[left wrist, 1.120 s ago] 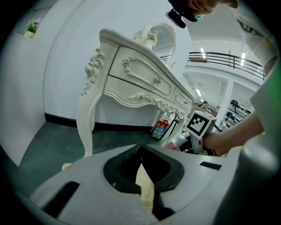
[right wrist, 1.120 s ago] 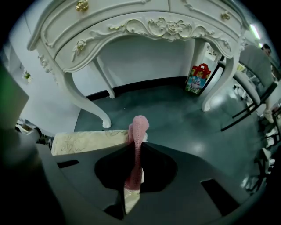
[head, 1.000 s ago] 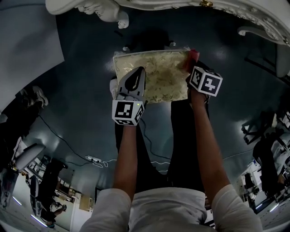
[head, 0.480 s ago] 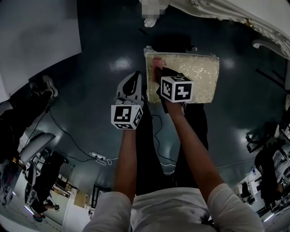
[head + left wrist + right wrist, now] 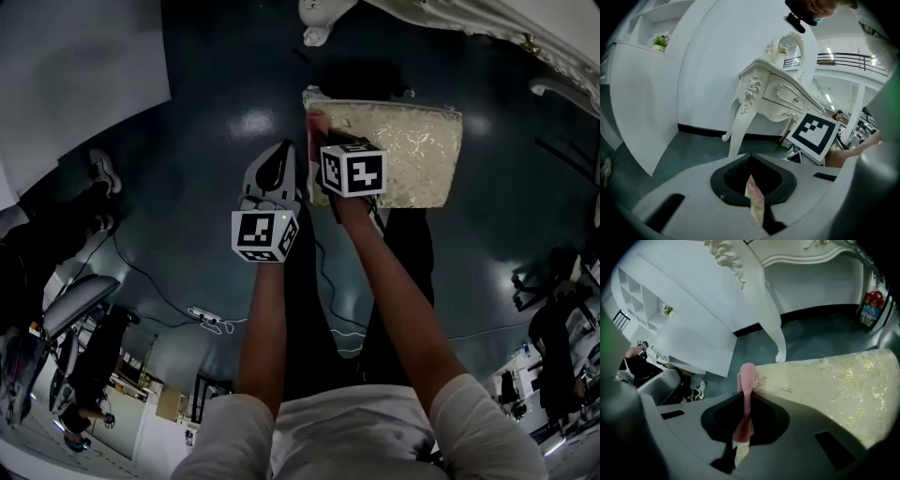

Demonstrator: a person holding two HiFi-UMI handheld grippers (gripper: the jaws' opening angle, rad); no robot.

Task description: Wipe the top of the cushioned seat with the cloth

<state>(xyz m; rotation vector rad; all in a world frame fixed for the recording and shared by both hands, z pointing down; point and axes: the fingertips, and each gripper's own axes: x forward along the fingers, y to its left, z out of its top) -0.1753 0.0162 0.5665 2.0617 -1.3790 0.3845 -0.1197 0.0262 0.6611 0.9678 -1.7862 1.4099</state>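
The cushioned seat point(image 5: 412, 150) has a cream and gold patterned top point(image 5: 834, 380) and stands on the dark floor. My right gripper point(image 5: 326, 141) is over the seat's left edge, shut on a pink cloth point(image 5: 317, 120). In the right gripper view the cloth point(image 5: 746, 380) sticks up out of the closed jaws point(image 5: 745, 404) against the seat's left corner. My left gripper point(image 5: 279, 155) hangs over the floor just left of the seat. Its jaws point(image 5: 752, 187) are shut, with nothing held that I can see.
A white ornate dressing table point(image 5: 778, 89) stands beyond the seat, with one carved leg point(image 5: 764, 310) close to the seat's far edge. A large white panel point(image 5: 75, 66) is at the left. A cable and power strip point(image 5: 206, 319) lie on the floor.
My right gripper has carried the cloth across the seat top from the far right corner to the left edge. The left gripper, earlier over the seat's left part, is now beside it.
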